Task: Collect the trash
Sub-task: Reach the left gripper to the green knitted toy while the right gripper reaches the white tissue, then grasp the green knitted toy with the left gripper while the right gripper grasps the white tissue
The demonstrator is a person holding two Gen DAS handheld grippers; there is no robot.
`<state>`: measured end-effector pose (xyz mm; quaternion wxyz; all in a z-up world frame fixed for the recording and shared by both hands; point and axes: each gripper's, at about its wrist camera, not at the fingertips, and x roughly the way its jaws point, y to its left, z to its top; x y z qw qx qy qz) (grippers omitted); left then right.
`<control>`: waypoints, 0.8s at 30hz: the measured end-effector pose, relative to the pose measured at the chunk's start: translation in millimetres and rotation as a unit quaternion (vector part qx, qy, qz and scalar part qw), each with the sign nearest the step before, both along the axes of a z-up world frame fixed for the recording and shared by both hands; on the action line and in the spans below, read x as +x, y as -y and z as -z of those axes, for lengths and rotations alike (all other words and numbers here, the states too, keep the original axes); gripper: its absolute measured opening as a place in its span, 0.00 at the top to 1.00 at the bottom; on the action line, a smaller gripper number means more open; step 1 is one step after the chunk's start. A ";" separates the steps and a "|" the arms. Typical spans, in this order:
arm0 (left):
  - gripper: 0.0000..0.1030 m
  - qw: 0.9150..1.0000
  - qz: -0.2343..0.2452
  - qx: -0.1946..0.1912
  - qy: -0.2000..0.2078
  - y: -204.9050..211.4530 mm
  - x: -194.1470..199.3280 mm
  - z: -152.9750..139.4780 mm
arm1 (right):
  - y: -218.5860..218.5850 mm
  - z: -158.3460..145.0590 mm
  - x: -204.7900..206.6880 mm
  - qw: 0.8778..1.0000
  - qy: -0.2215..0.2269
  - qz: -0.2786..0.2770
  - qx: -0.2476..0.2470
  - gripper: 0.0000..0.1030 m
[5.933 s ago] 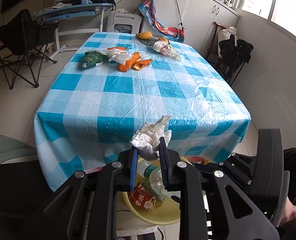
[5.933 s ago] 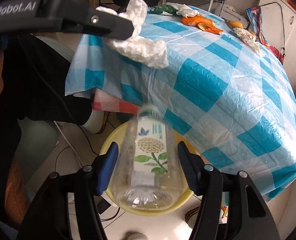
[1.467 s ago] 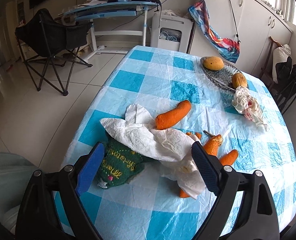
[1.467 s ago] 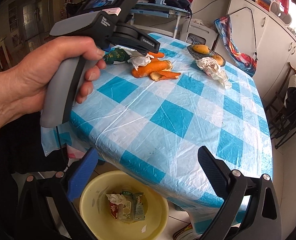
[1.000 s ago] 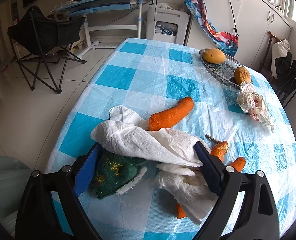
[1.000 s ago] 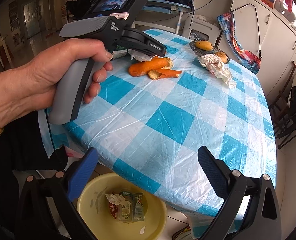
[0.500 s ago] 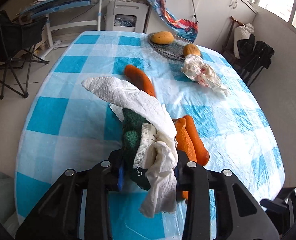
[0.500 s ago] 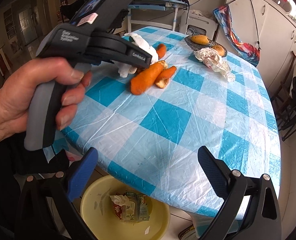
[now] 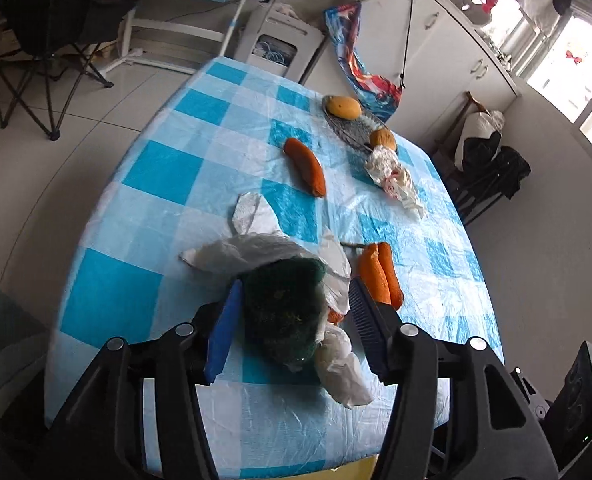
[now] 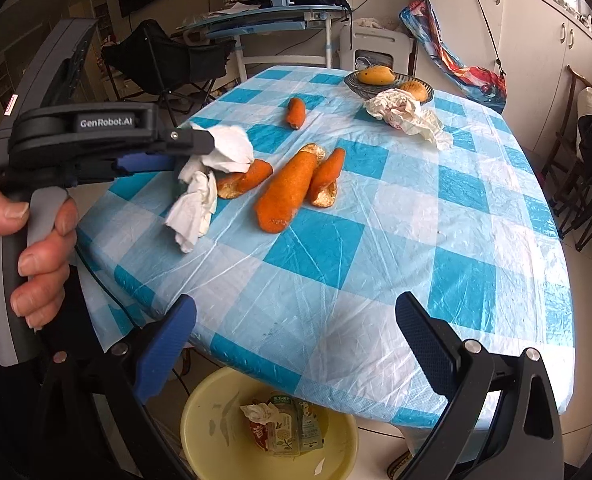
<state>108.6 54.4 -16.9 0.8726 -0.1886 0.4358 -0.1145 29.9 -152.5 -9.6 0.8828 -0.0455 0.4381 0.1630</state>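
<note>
Pinching green wrapper [image 9: 282, 312] and tissue [image 9: 338, 364], left gripper [image 9: 292, 320] jaws, right gripper [image 10: 296, 344] jaws spread over table edge [image 10: 256, 364]

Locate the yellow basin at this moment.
In the right wrist view the yellow basin sits on the floor under the near edge of the checked table, between the open right hand-held gripper fingers, with a bottle and wrappers inside.

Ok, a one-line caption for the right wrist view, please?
Left gripper lifts crumpled tissue above checked table; yellow bin waits below.
</note>
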 end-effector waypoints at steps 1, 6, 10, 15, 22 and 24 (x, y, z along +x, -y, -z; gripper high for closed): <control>0.47 1.000 -0.008 0.002 0.002 -3.4 -0.1 -1.3 | -0.8 -0.5 0.0 1.000 0.004 -0.001 0.000 0.07; 0.46 0.999 -0.040 0.029 -0.014 -10.6 4.1 4.7 | -1.5 -8.5 -1.2 0.999 0.033 -0.003 0.025 0.07; 0.46 0.997 -0.060 0.046 -0.021 -16.1 5.8 7.7 | -6.8 -19.7 -4.0 0.995 0.060 -0.031 0.072 0.08; 0.46 0.996 -0.079 0.027 -0.018 -30.6 4.8 3.5 | -35.9 -18.3 2.5 0.991 0.052 -0.084 0.088 0.27; 0.46 0.997 -0.075 -0.003 -0.028 -36.9 6.9 5.0 | -58.6 0.7 41.5 0.990 -0.002 -0.071 0.126 0.38; 0.46 0.997 -0.063 0.003 -0.032 -31.3 7.8 6.6 | -64.0 7.1 49.4 0.990 -0.013 -0.067 0.123 0.43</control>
